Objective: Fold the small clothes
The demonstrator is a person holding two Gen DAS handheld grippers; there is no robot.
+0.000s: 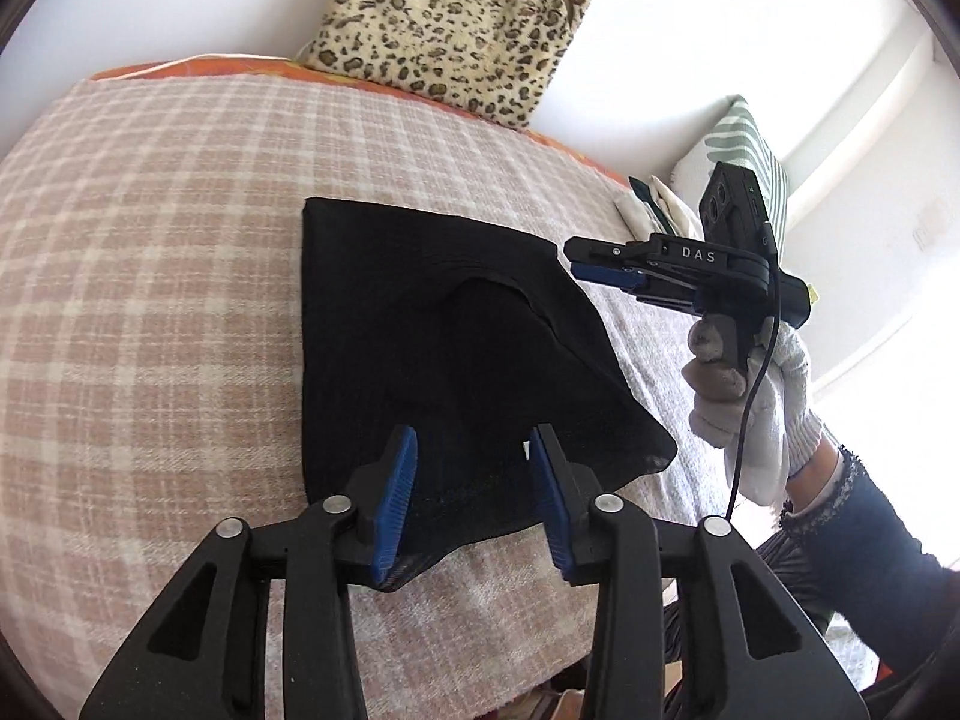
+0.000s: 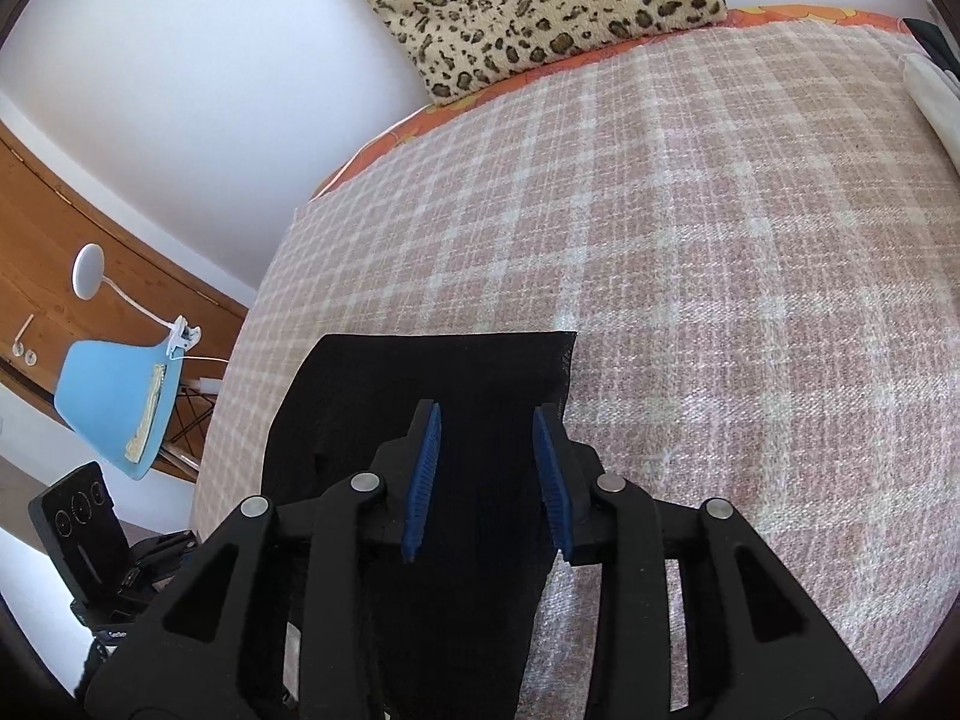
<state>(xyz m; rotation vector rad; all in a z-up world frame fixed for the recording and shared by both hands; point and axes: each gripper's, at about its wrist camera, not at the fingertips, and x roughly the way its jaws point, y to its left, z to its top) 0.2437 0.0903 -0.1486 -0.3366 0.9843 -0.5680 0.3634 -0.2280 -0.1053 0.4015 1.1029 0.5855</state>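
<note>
A small black garment lies partly folded on the pink plaid blanket. My left gripper is open and hovers over the garment's near hem, with nothing between its blue pads. My right gripper, held in a white-gloved hand, is seen side-on at the garment's right edge. In the right wrist view the right gripper is open above the black garment, near its straight far corner, and holds nothing.
A leopard-print cushion leans on the wall at the back. Folded pale clothes and a green striped pillow lie at the right. A blue chair with a clip lamp stands beside the bed.
</note>
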